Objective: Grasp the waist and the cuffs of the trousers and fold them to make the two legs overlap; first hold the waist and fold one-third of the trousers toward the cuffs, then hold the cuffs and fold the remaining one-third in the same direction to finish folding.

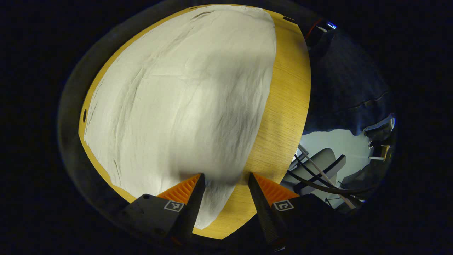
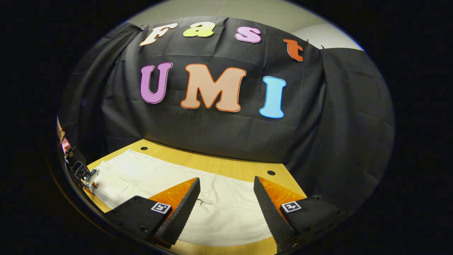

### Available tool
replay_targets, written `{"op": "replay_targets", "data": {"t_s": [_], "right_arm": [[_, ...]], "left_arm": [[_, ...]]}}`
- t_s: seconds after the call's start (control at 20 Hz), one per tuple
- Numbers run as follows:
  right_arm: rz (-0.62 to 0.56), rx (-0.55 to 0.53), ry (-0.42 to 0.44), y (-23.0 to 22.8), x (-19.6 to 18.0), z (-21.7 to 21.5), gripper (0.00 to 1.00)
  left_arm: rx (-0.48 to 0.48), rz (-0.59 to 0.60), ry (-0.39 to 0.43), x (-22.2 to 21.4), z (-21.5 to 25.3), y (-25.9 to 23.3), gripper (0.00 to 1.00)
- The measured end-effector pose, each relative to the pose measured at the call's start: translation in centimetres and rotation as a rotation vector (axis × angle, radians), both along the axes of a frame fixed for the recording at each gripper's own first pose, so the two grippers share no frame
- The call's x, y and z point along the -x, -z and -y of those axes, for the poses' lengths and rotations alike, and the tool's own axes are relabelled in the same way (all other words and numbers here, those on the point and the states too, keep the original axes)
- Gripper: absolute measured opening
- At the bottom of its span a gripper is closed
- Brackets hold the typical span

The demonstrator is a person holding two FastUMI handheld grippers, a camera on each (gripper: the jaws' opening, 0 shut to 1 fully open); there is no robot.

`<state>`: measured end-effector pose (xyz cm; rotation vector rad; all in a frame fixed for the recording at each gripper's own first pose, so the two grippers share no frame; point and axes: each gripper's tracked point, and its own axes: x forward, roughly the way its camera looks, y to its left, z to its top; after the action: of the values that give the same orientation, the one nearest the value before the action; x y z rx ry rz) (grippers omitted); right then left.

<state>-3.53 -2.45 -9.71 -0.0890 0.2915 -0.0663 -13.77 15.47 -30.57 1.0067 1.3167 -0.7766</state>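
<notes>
left gripper [image 1: 226, 180] was wide open, holding nothing, looking steeply down on the trousers [image 1: 184, 99] from above; cloth lay flat under and ahead of it, with one narrow end of the fabric running down between its fingers near the counter [image 1: 286, 106] edge. right gripper [image 2: 226, 186] was also wide open and empty, hovering low over the trousers [image 2: 226, 209] and facing the booth wall. from that view the pale cloth ran as a long band across the counter [image 2: 219, 164], left to right, so its long axis lay crosswise to the right gripper's fingers. left gripper [image 2: 83, 173] showed at the far left end of that band. judgement: each gripper sat over an opposite end, couldn't tell which end was waist or cuffs; both needed to drop to a cloth edge before any fold. no fold looked started.
</notes>
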Motion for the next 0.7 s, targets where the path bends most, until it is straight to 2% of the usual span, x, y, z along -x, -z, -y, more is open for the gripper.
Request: {"op": "replay_targets", "data": {"t_s": [0.15, 0.4, 0.55, 0.6, 0.65, 0.7], "right_arm": [[-0.028, -0.011, -0.038, 1.0, -0.4, -0.1, 0.97], [-0.076, -0.020, -0.153, 2.5, -0.6, -1.0, 0.98], [-0.107, -0.015, -0.218, 3.5, -1.0, -1.5, 0.98], [-0.123, -0.011, -0.241, 4.1, -0.8, -1.6, 0.99], [-0.140, -0.005, -0.267, 4.7, -0.8, -1.7, 0.98], [-0.161, 0.005, -0.293, 5.5, -0.7, -1.7, 0.97]], "left_arm": [[-0.042, -0.015, -0.006, 0.1, 0.3, -0.1, 0.75], [-0.070, -0.017, -0.027, 0.3, 0.3, 0.4, 0.64], [-0.078, -0.010, -0.034, 0.4, 0.6, 0.4, 0.41], [-0.080, -0.004, -0.032, -0.1, 0.4, 0.2, 0.36], [-0.085, 0.001, -0.028, -0.3, 0.4, 0.1, 0.23], [-0.094, 0.005, -0.024, -0.7, 0.2, 0.2, 0.17]]}}
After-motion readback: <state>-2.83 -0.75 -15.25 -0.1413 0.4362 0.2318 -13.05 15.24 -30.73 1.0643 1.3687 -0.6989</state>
